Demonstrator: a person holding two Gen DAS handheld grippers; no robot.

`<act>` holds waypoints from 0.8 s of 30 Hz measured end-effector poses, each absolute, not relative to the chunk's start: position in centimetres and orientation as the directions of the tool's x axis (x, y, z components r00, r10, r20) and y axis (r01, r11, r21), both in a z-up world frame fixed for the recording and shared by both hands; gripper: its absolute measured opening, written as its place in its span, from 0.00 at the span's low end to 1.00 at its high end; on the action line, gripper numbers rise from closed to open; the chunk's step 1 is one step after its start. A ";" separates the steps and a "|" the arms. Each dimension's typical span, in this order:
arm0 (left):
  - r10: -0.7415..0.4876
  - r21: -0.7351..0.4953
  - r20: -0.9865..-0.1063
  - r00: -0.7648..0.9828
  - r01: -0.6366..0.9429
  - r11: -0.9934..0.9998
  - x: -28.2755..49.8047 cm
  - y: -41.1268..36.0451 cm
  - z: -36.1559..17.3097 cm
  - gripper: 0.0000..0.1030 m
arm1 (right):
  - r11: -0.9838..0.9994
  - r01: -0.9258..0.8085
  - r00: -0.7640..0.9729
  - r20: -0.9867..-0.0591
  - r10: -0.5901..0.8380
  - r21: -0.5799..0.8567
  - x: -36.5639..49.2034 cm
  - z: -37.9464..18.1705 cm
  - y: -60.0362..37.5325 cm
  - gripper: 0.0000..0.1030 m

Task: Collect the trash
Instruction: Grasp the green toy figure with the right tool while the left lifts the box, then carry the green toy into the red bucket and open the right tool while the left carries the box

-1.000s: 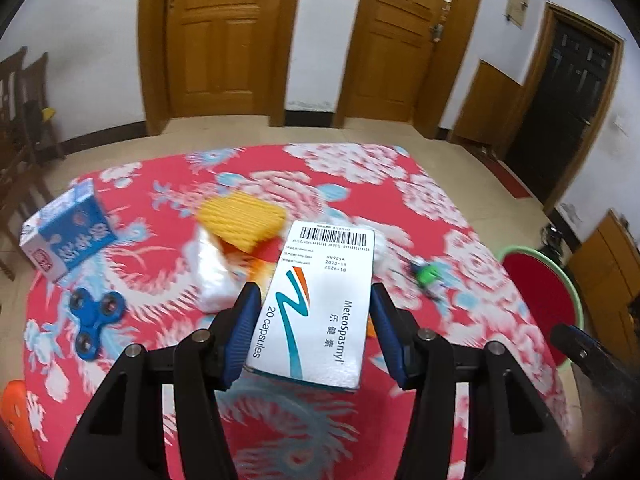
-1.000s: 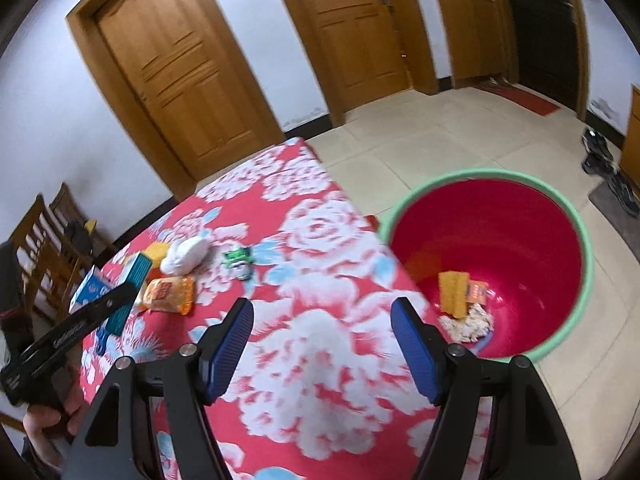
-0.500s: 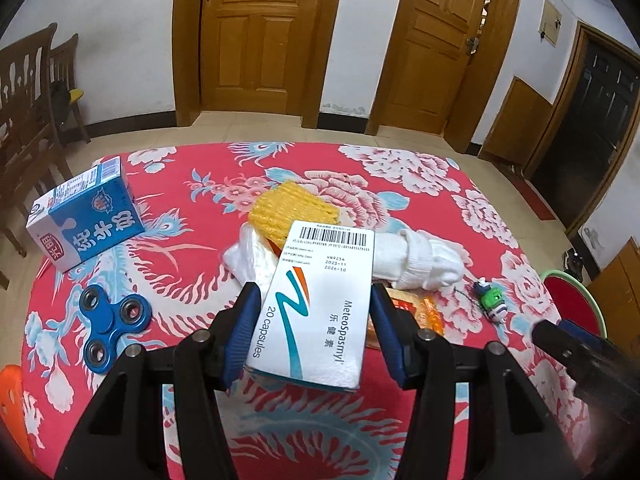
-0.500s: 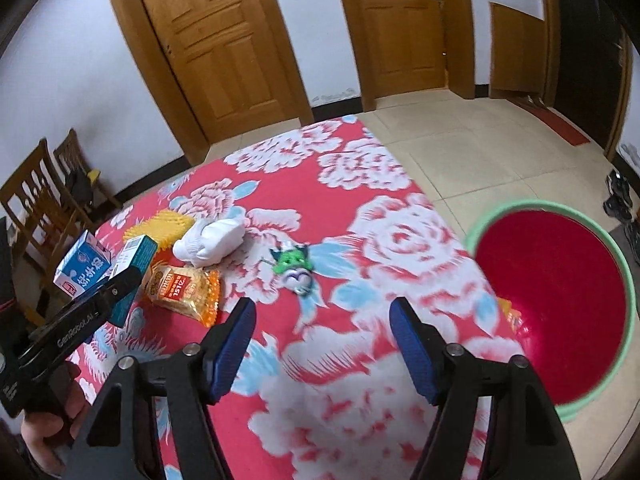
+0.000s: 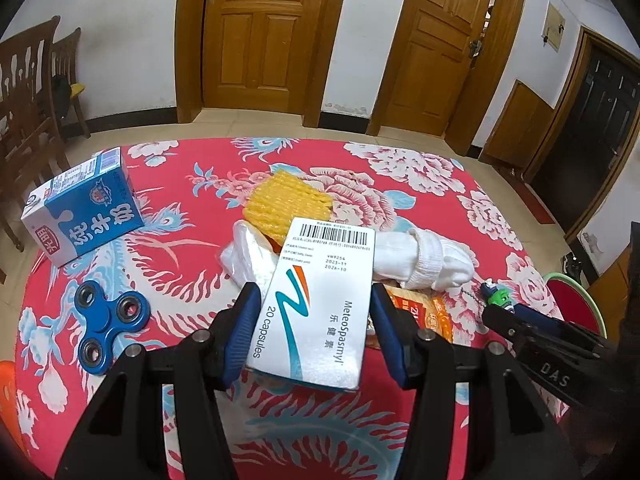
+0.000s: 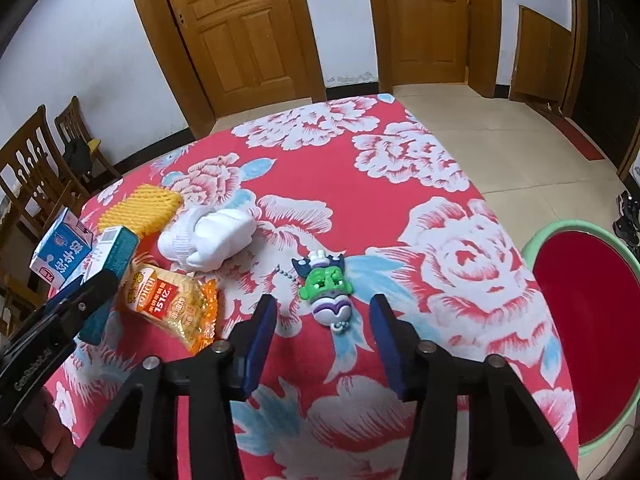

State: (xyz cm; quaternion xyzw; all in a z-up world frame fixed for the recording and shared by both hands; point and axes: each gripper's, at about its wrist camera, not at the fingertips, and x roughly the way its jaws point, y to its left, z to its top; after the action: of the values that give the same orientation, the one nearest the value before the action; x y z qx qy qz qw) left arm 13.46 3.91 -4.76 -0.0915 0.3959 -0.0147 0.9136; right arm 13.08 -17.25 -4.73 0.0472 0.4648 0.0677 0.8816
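My left gripper (image 5: pixel 314 320) is shut on a white medicine box (image 5: pixel 320 300) and holds it above the red flowered tablecloth (image 5: pixel 192 176). The box shows teal-sided in the right wrist view (image 6: pixel 116 248). My right gripper (image 6: pixel 322 328) is open and empty, just short of a green toy keychain (image 6: pixel 326 288). An orange snack packet (image 6: pixel 172 304), a white rolled cloth (image 6: pixel 208 236), a yellow foam net (image 6: pixel 140 212) and a blue milk carton (image 5: pixel 84 208) lie on the table. The red bin with a green rim (image 6: pixel 592 320) stands on the floor at the right.
A blue fidget spinner (image 5: pixel 106 320) lies at the left of the table. Wooden chairs (image 5: pixel 32 92) stand at the left. Wooden doors (image 5: pixel 268 36) and a tiled floor lie beyond the table. Shoes (image 6: pixel 628 216) sit near the bin.
Both grippers have swung left, away from the bin and back over the table. The right gripper now faces the green toy. The left still holds the box.
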 end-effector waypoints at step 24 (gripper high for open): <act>-0.128 -0.177 -0.704 0.698 0.002 0.984 12.1 2.1 -3.1 0.54 | 0.972 -0.072 0.607 -0.763 0.222 0.225 8.5 -2.4 -19.2 0.28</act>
State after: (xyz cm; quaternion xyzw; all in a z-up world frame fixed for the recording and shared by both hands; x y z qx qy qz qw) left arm 12.14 2.10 -3.13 -0.0814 0.3867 -0.0356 0.9179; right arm 8.53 -19.19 -2.42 0.0858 0.4357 0.0823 0.8922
